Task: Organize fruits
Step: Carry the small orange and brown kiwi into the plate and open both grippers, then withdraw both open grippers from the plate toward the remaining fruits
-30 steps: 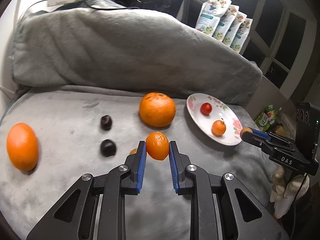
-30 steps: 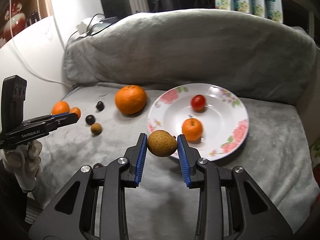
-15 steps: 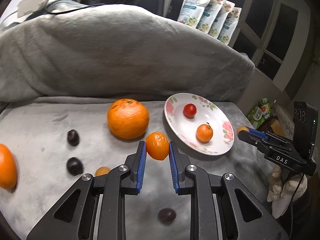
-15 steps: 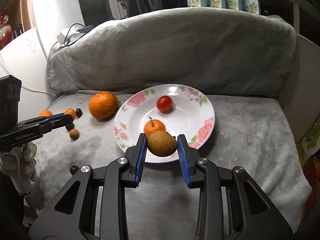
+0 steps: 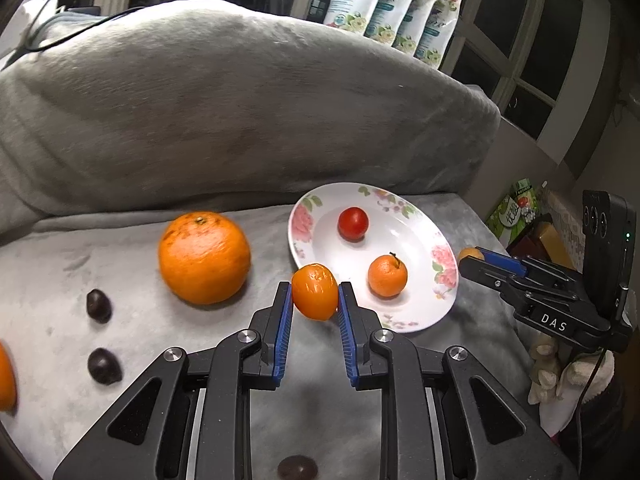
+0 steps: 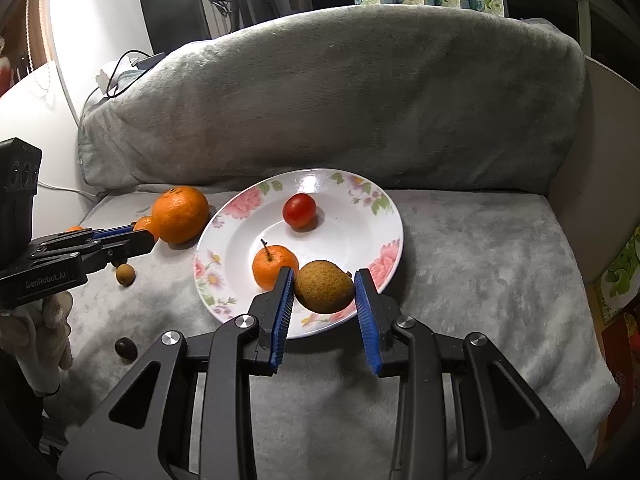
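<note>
My left gripper [image 5: 314,294] is shut on a small orange citrus fruit [image 5: 315,291], held above the grey cloth just left of the floral plate [image 5: 420,312]. Over the plate's near rim [image 6: 340,324], my right gripper [image 6: 325,286] is shut on a brown rough-skinned fruit [image 6: 324,286]. On the plate lie a red tomato [image 6: 299,210] and a small stemmed mandarin [image 6: 274,266]. A large orange [image 5: 204,256] rests on the cloth left of the plate.
Dark small fruits [image 5: 99,306] [image 5: 104,366] [image 5: 298,467] and a tan one [image 6: 125,274] lie on the cloth. Another orange [image 5: 6,376] sits at the far left edge. A grey cushion [image 5: 220,112] rises behind, with pouches [image 5: 392,16] on the sill. A gloved hand [image 6: 36,340] holds the left gripper.
Both grippers have carried their fruits toward the plate: the left one from the middle of the cloth to the plate's left rim, the right one from in front of the plate to over its near rim.
</note>
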Demonstrator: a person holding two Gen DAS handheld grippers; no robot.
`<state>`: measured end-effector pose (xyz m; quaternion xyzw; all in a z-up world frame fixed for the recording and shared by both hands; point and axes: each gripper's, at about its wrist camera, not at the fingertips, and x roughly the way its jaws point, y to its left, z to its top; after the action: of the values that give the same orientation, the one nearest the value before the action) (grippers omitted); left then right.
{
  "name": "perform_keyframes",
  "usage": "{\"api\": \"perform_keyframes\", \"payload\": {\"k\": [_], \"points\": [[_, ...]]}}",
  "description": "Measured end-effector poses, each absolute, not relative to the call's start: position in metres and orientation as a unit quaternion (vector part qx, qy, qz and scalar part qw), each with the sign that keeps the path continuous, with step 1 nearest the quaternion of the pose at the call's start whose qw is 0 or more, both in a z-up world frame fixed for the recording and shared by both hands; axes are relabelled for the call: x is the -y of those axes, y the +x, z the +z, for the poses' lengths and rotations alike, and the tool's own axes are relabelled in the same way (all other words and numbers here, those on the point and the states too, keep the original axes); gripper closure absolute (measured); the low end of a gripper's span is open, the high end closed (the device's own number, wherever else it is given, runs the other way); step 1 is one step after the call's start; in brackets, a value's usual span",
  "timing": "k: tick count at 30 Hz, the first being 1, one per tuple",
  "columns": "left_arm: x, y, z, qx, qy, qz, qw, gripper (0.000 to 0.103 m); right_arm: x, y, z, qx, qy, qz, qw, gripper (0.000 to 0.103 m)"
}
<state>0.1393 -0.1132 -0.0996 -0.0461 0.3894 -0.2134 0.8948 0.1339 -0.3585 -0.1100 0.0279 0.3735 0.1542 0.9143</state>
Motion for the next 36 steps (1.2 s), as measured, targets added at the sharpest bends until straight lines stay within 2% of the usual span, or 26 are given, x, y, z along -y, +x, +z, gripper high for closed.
{"api": "perform_keyframes", "payload": {"k": [22,26,29,31,32,33,36], "points": [[0.131,0.151,-0.104,-0.395,-0.032,-0.225,0.890,0.082,0.361,0.142,-0.115,-0.374,0.025,0.147,0.915,0.070],[0.132,0.152,-0.105,-0.395,-0.030,-0.227,0.890,0.080,0.363,0.141,-0.114,-0.368,0.028,0.145,0.918,0.062],[0.132,0.153,-0.104,-0.393,-0.030,-0.227,0.891,0.065,0.365,0.141,-0.113,-0.366,0.030,0.143,0.919,0.056],[0.132,0.153,-0.104,-0.392,-0.030,-0.228,0.891,0.062,0.366,0.140,-0.112,-0.362,0.032,0.141,0.921,0.043],[0.132,0.153,-0.104,-0.392,-0.029,-0.228,0.891,0.056,0.367,0.139,-0.111,-0.359,0.034,0.140,0.922,0.041],[0.131,0.152,-0.104,-0.391,-0.029,-0.226,0.891,0.045,0.367,0.139,-0.110,-0.358,0.035,0.139,0.923,0.040],[0.132,0.151,-0.103,-0.388,-0.027,-0.229,0.892,0.035,0.369,0.137,-0.108,-0.353,0.038,0.136,0.925,0.029]]}}
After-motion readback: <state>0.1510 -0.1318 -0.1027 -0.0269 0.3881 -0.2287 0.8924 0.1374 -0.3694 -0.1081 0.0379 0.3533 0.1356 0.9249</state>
